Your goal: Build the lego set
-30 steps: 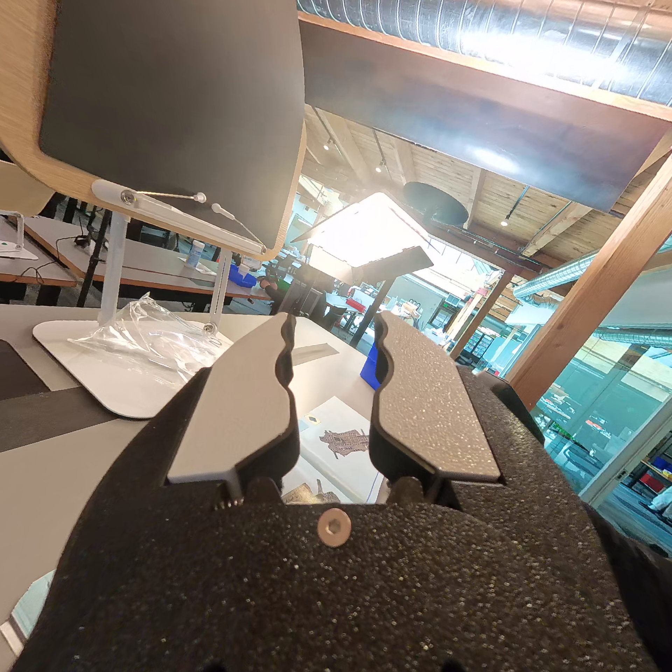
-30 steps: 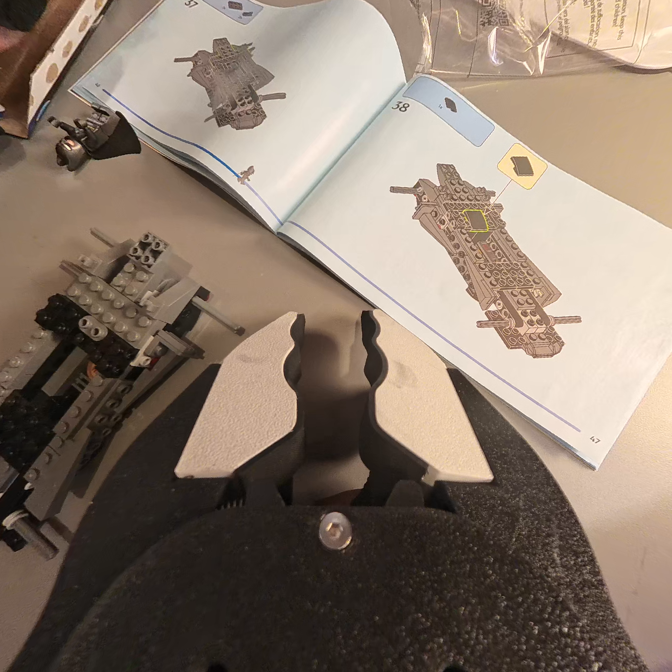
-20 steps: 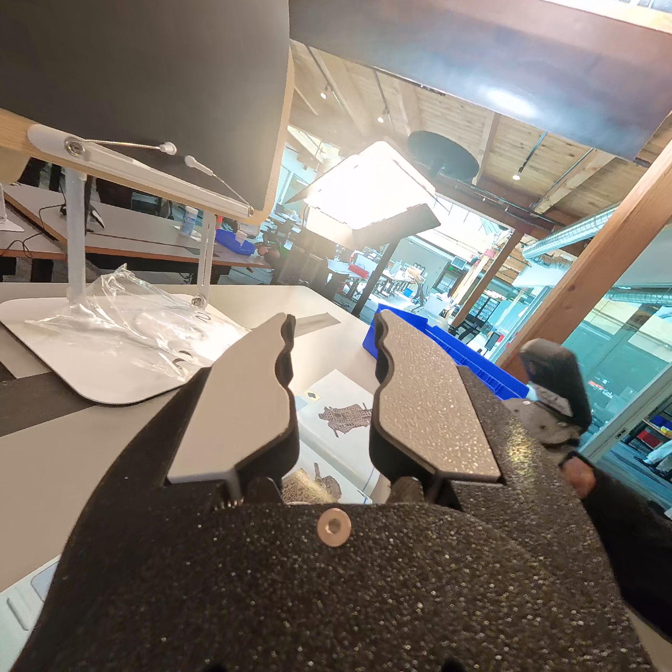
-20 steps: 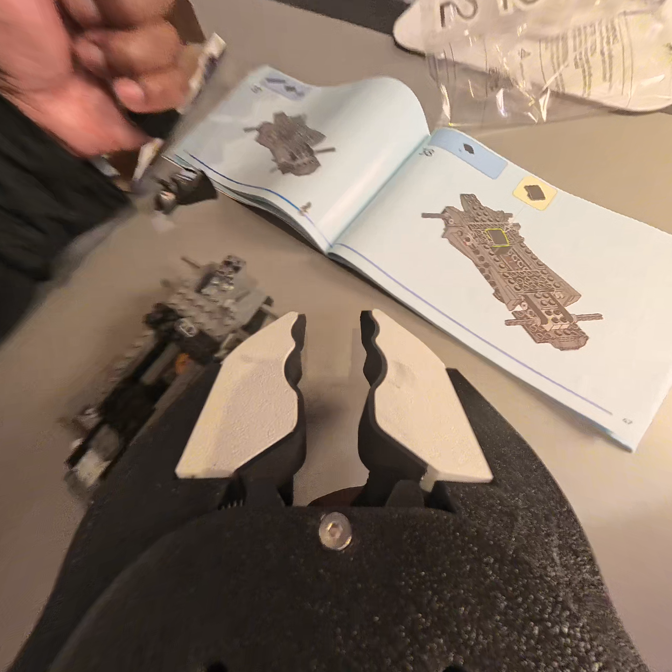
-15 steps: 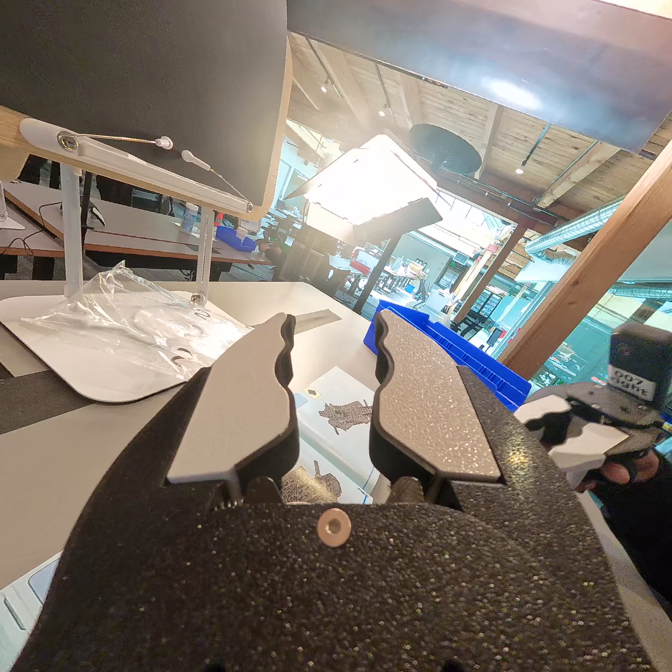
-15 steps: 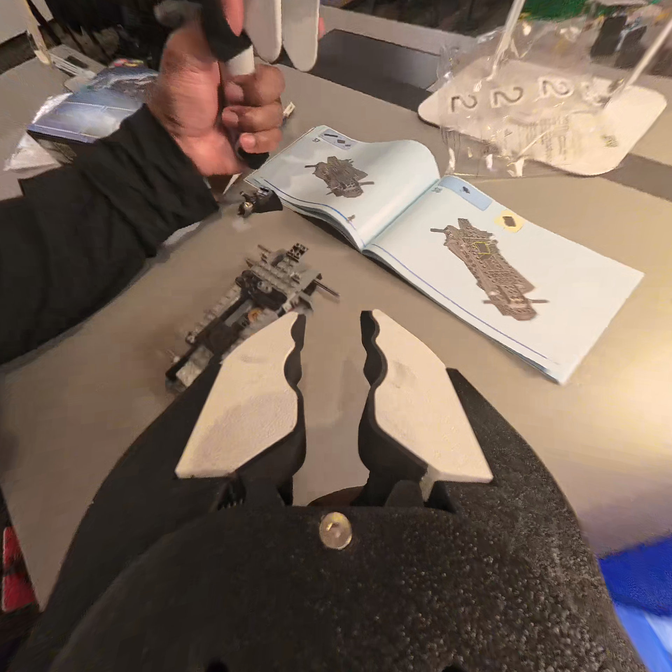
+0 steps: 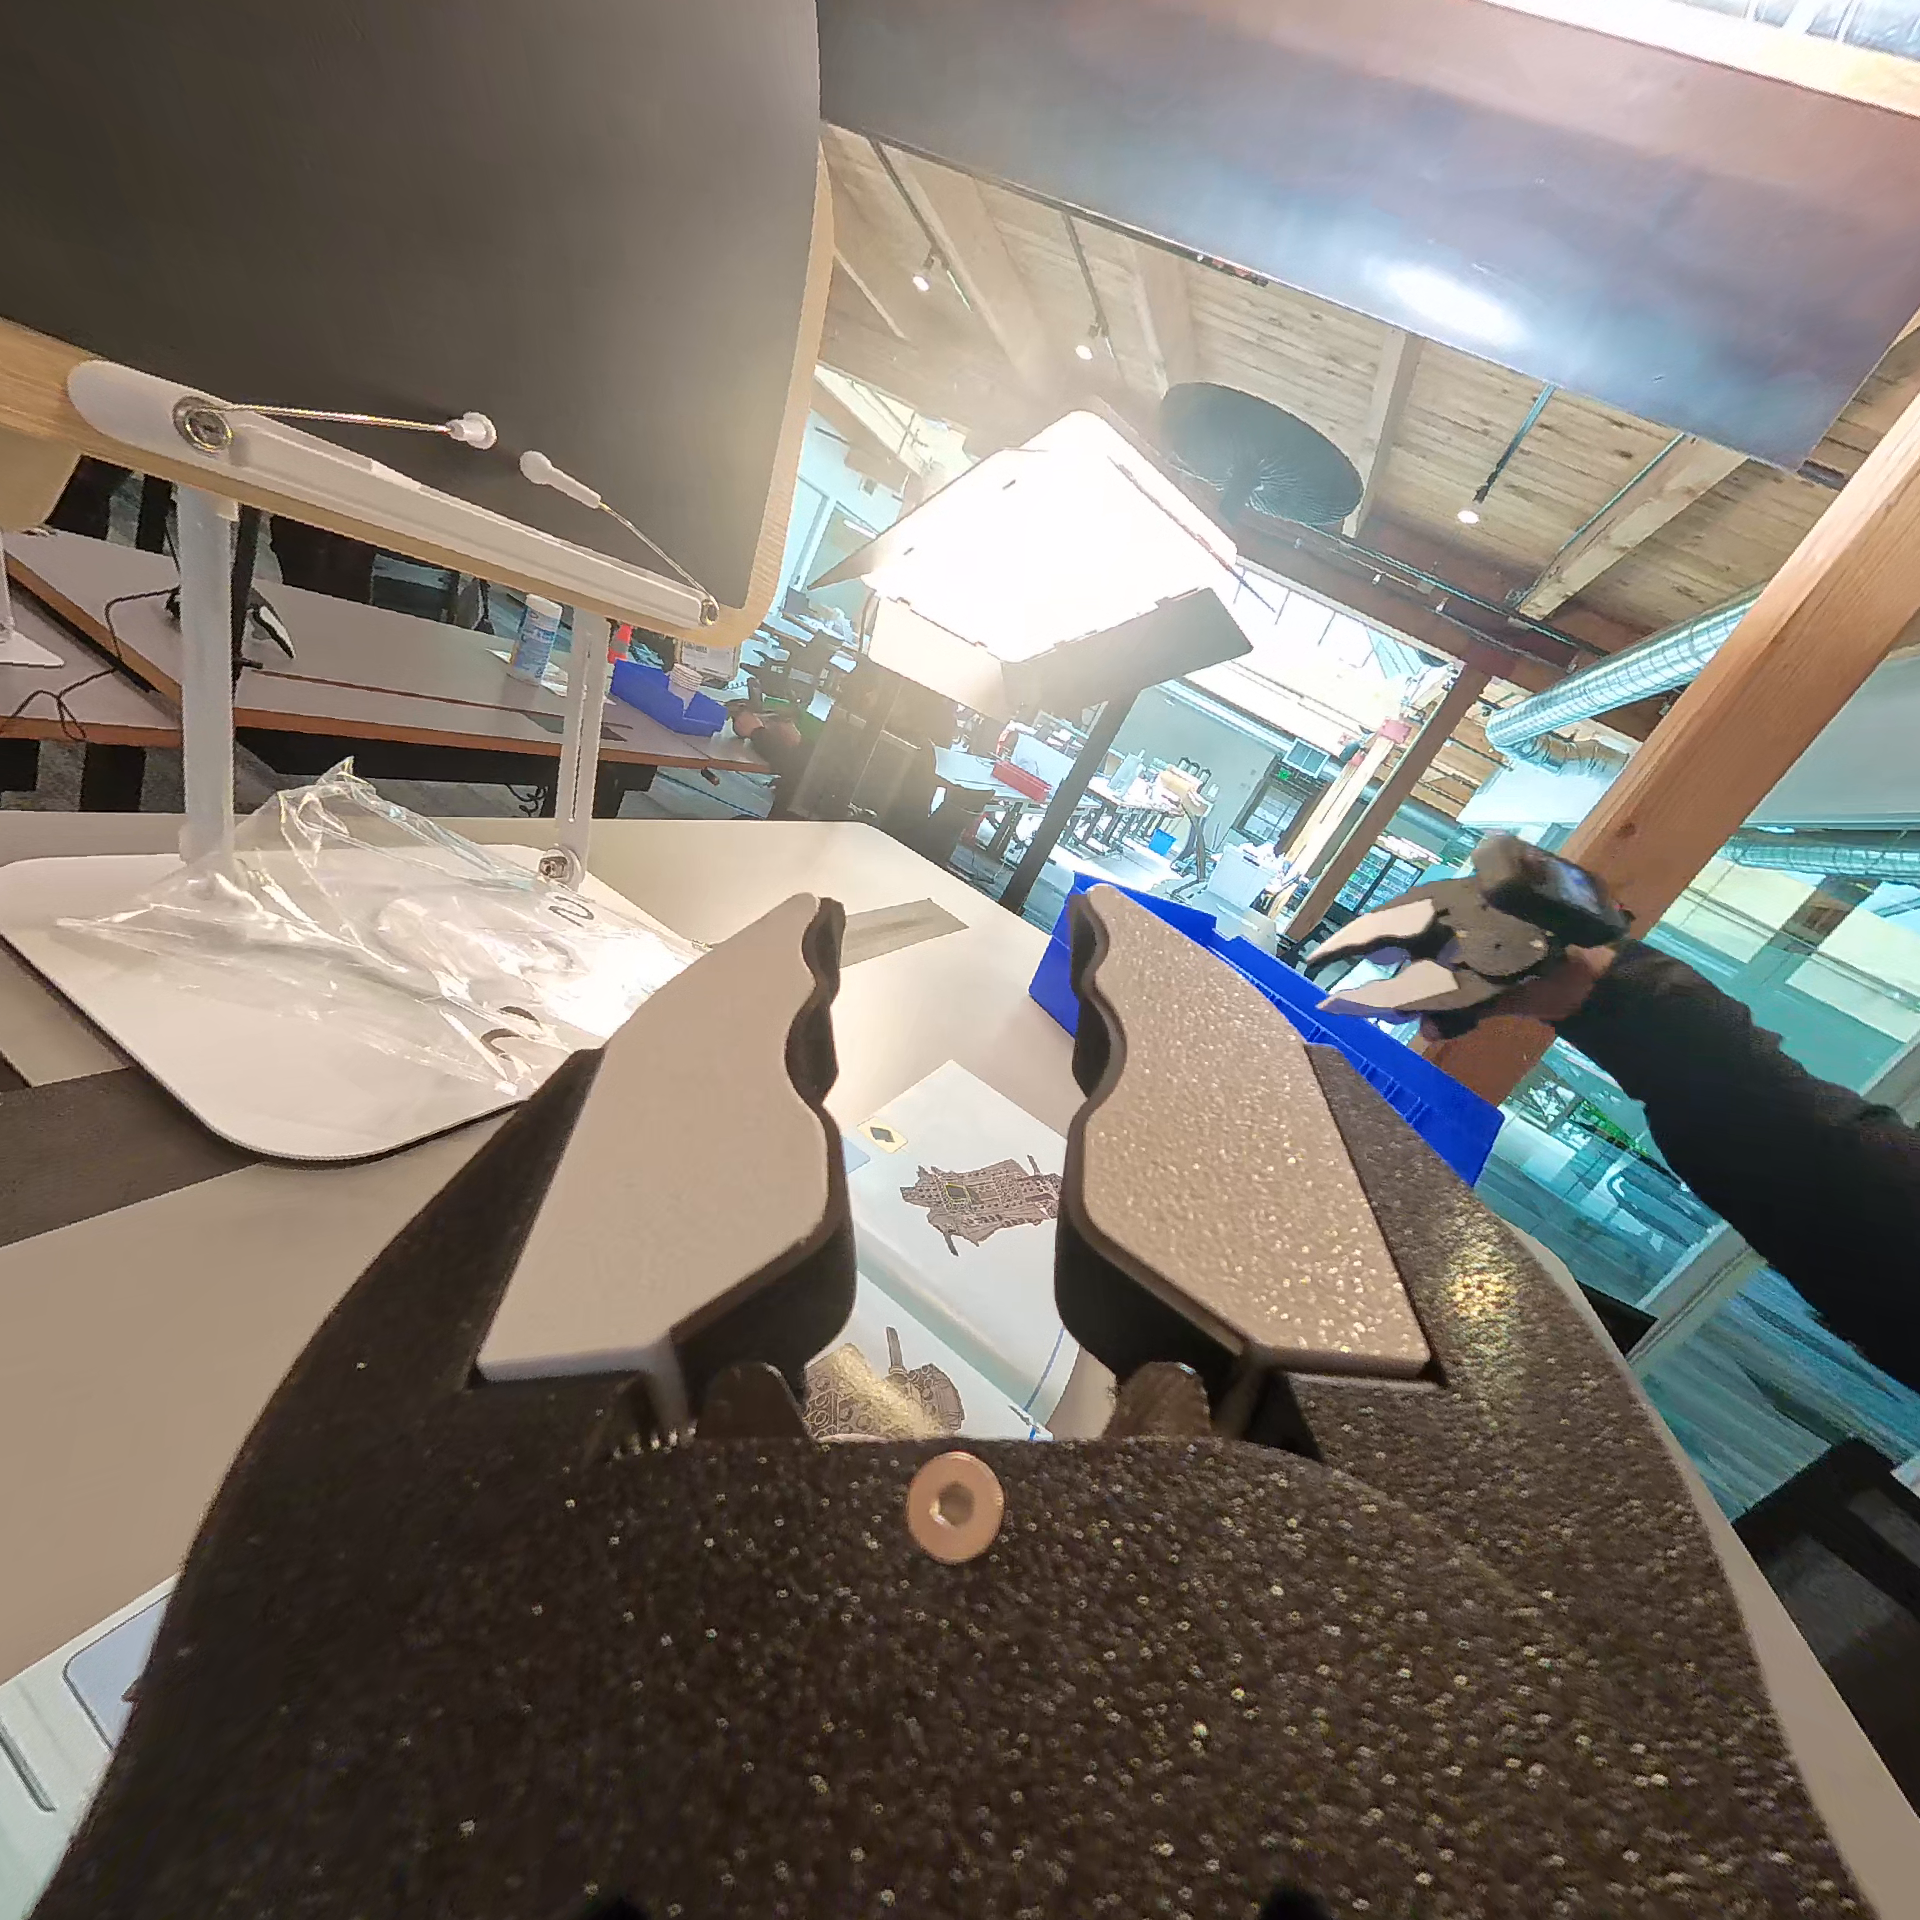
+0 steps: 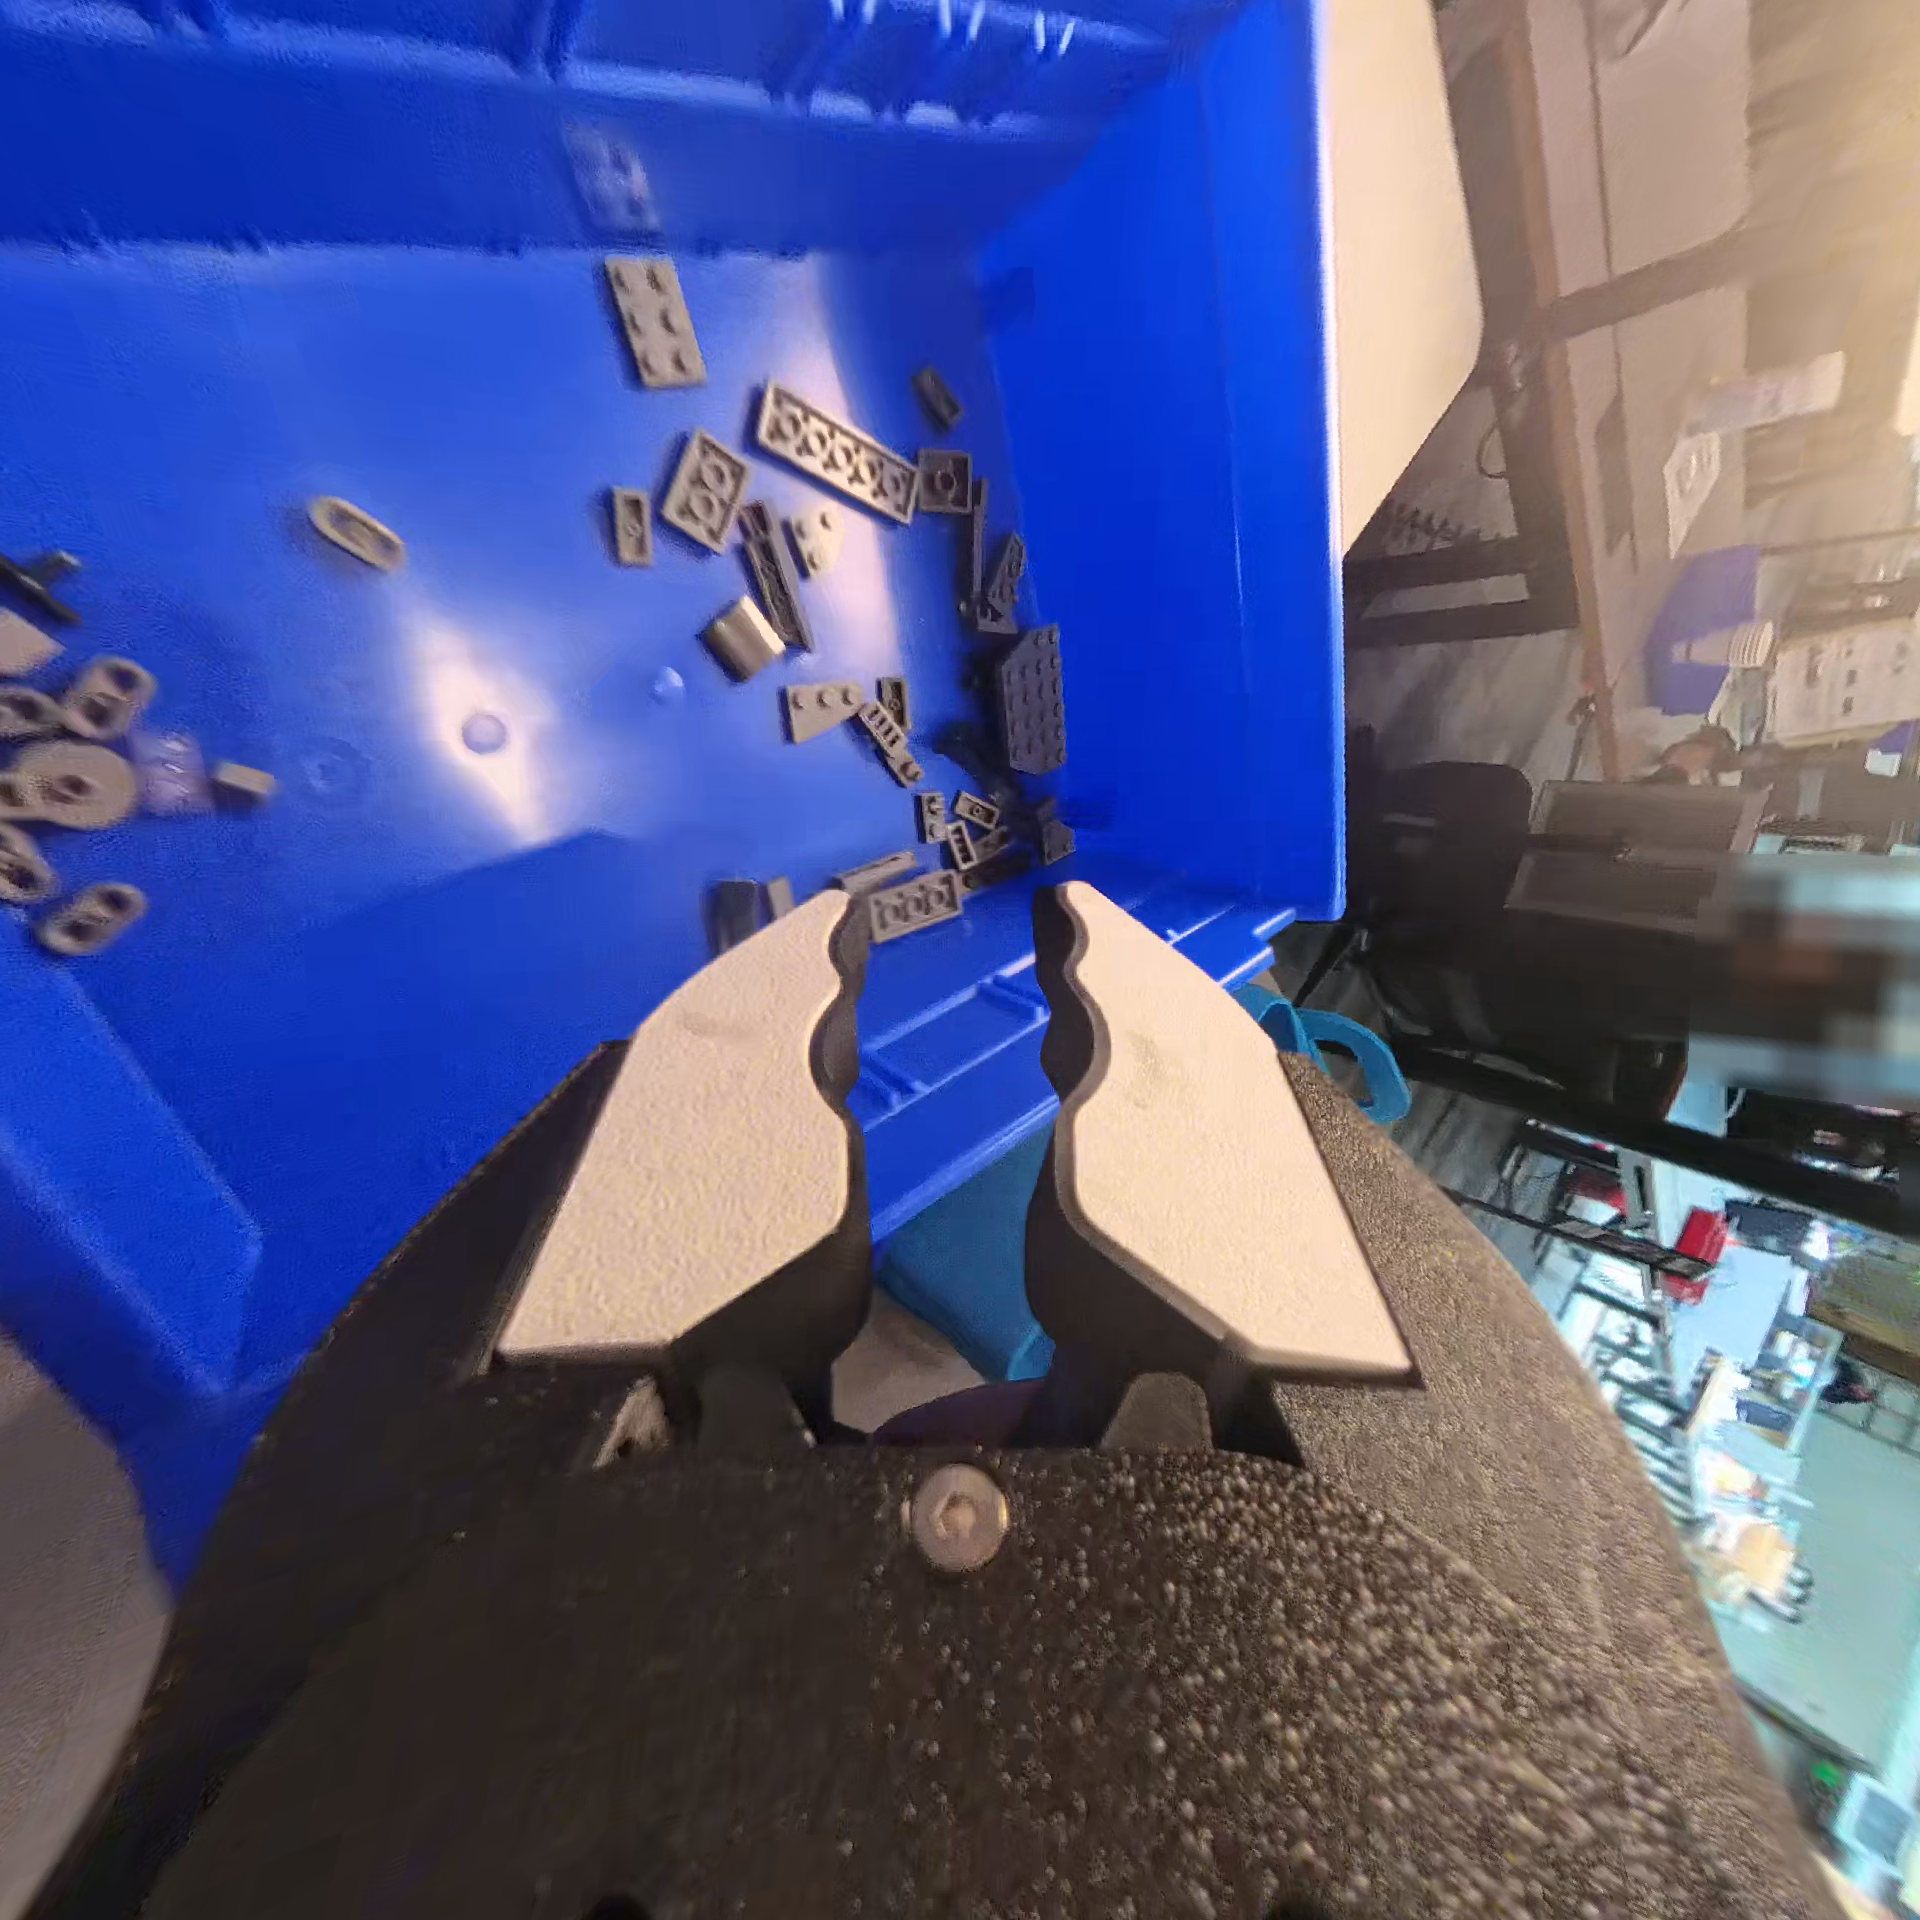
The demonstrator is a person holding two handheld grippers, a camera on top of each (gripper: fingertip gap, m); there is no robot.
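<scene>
Grey table [image 7: 156, 1299] with instruction booklet [image 7: 966, 1174], blue bin [image 8: 1164, 520] of grey bricks [image 8: 831, 468], both tools [image 7: 948, 914] [image 8: 948, 902] parted, gripping nothing

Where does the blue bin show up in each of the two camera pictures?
Left wrist view: the blue bin sits right of centre on the table's far edge, partly hidden behind the left gripper.
Right wrist view: the bin fills the upper left, seen from above with grey bricks inside.
Shared landmark: the right gripper, open, which the left view shows above the bin.
</scene>
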